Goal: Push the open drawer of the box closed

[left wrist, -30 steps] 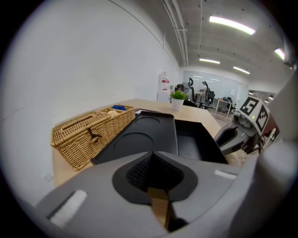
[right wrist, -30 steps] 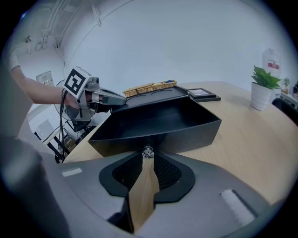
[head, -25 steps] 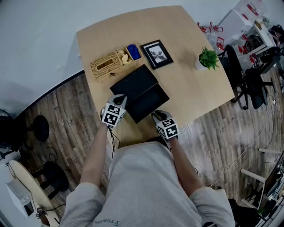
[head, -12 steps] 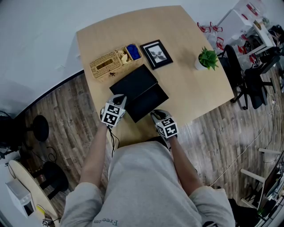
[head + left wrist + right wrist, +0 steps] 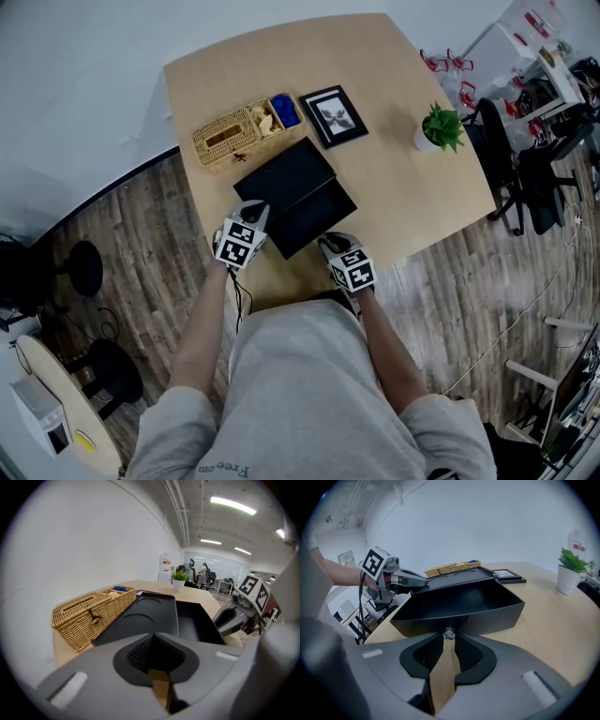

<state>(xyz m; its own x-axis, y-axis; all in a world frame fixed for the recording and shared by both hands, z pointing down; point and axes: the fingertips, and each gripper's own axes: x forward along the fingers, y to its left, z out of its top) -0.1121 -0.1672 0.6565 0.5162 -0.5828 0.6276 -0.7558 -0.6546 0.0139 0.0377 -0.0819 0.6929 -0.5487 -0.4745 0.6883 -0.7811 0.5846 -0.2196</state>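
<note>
Right gripper (image 5: 449, 638) has its jaws together, tips set against the small knob (image 5: 449, 633) on the front of the black drawer (image 5: 459, 604); over the last second this gripper and the drawer front have crept a little toward the box (image 5: 284, 175), most of that early on, with barely any shift in the last half second; the push looks begun but far from done, since the drawer juts well out of the box toward the near right, near the table's (image 5: 394, 178) near edge. Left gripper (image 5: 251, 211), jaws likewise together on nothing, sits at the box's near left corner where it was a second ago, probably bracing the box against the push; beyond the box lie a wicker basket (image 5: 225, 136) at far left, a picture frame (image 5: 332, 114) and a potted plant (image 5: 441, 125) at far right, all unmoved. From above, the marker cubes cover both sets of fingertips, so contact reads only from the gripper views; the left gripper's own view does not show its tips touching the box; how deep the drawer must travel is hard to judge.
</note>
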